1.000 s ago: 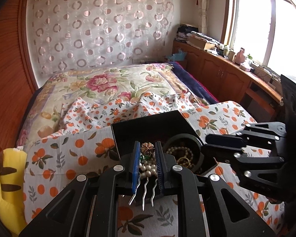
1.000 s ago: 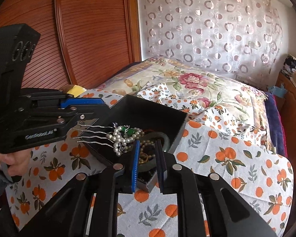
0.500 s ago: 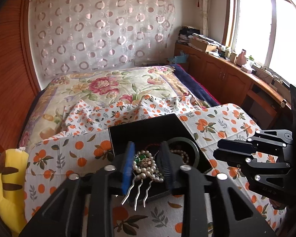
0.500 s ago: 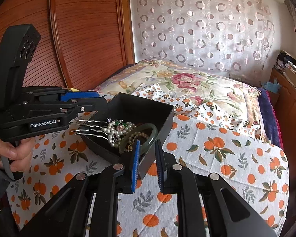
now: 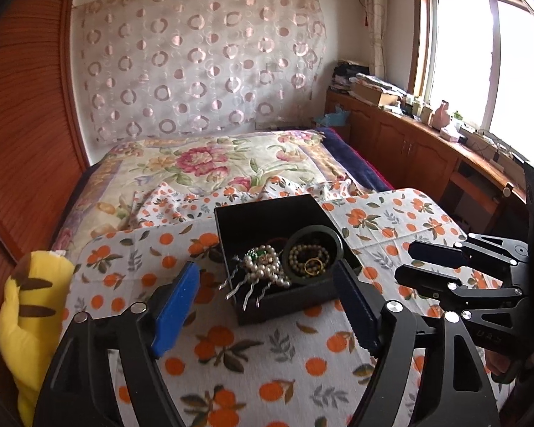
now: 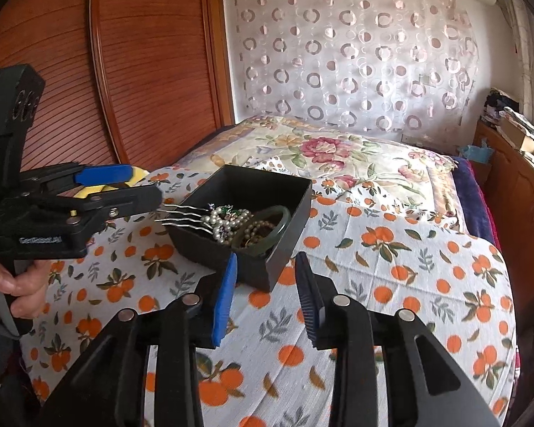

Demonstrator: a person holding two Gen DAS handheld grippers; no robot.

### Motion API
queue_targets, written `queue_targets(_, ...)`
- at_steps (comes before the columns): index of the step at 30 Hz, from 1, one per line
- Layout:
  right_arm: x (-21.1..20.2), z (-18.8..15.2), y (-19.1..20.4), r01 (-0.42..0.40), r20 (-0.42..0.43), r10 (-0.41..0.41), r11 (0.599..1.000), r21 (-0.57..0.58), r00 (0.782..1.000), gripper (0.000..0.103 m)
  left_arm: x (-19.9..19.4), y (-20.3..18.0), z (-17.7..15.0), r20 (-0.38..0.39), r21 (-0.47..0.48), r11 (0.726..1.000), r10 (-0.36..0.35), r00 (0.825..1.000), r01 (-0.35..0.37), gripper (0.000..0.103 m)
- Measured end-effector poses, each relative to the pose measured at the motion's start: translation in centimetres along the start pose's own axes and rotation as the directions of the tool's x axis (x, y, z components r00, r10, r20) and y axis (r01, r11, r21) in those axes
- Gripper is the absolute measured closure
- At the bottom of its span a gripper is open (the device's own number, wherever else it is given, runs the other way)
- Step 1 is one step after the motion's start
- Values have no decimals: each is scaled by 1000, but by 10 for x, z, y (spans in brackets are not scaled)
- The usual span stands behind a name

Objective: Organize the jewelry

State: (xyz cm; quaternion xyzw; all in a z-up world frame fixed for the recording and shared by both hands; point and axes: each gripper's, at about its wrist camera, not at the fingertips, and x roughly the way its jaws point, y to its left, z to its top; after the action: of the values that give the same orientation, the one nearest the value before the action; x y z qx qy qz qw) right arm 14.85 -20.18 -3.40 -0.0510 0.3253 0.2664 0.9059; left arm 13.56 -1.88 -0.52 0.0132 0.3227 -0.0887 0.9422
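1. On the orange-print cloth (image 5: 274,363) covering the near end of the bed sat a black open box (image 5: 267,213), resting flat.
2. Box contents: a pearl hair comb (image 5: 263,270) lay in the near-left part, its 4 silver prongs sticking out over the box's near wall; just beside it, to the right in the left wrist view, a dark green bangle (image 5: 313,240) leaned against the wall with beaded strands and a small gold ring (image 5: 315,267) inside its loop.
3. Left gripper (image 5: 267,306) — jaws had just been opening and stood wide apart, blue pad on one side, dark pad on the other. Nothing was gripped; the comb lay beyond the fingertips, pads not touching it.
4. Right gripper (image 6: 267,284) — jaws had just been opening, now partly apart, with nothing between them. Its tips sat just short of the box's near corner; contact could not be told.
5. From the right wrist view, the left gripper's tip lay close to the comb prongs, apart from them.
6. A hand (image 6: 7,284) held the left gripper's handle at the picture's left edge.
7. A yellow plush toy (image 5: 32,306) lay at the cloth's left edge, well apart from the box.
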Motion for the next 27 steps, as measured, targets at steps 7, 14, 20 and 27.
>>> queue_targets(7, -31, -7, 9, 42, 57, -44, 999, 29, 997, 30, -36, -4, -10, 47, -9, 999, 43, 998, -42, 16)
queue_targets(14, -67, -13, 15, 108, 141, -119, 991, 81, 983, 3, -64, -3, -21, 83, -37, 995, 94, 992, -91, 8)
queue_targets(20, -92, -22, 18, 167, 190, -188, 978, 122, 964, 3, -81, -3, -33, 91, -39, 991, 134, 987, -131, 8)
queue_targets(27, -104, -24, 19, 186, 223, -216, 971, 148, 951, 3, -89, -1, -43, 97, -36, 988, 155, 983, -152, 8)
